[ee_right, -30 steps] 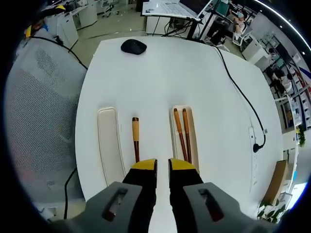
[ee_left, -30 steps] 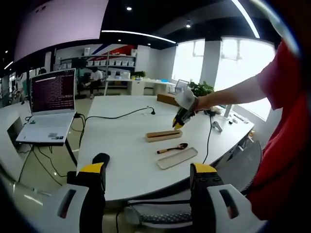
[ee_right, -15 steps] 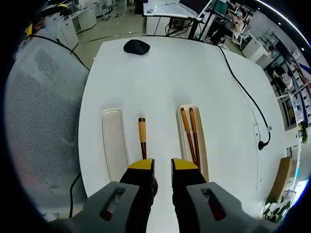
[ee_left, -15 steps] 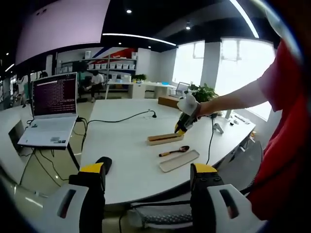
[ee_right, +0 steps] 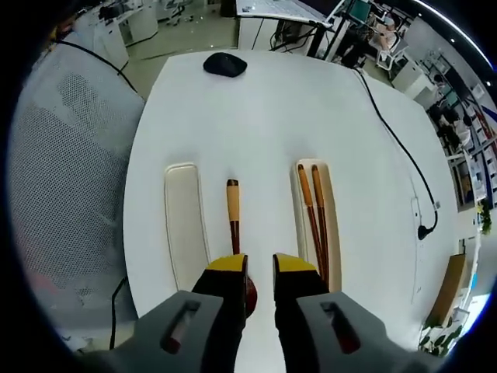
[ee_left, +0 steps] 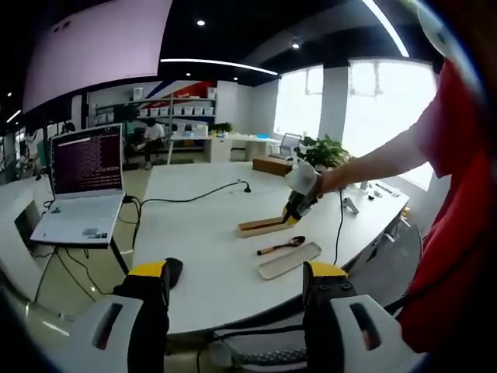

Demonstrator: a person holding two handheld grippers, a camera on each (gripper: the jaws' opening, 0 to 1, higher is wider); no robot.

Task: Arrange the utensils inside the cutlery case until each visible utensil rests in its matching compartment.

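Lid (ee_right: 186, 225) lies empty at the left, spoon (ee_right: 234, 225) on the bench (ee_right: 256, 109) beside it, chopsticks (ee_right: 314, 214) already in the case (ee_right: 332, 225). My right gripper (ee_right: 256, 268) hangs over the spoon's bowl — fingers nearly together, holding nothing. Closing off-centre could skid it away. My left gripper (ee_left: 237, 273) waits, fingers apart.

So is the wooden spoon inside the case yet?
No, it's out. The brown wooden spoon lies on the white table, between the cream lid and the cream case holding two wooden chopsticks.
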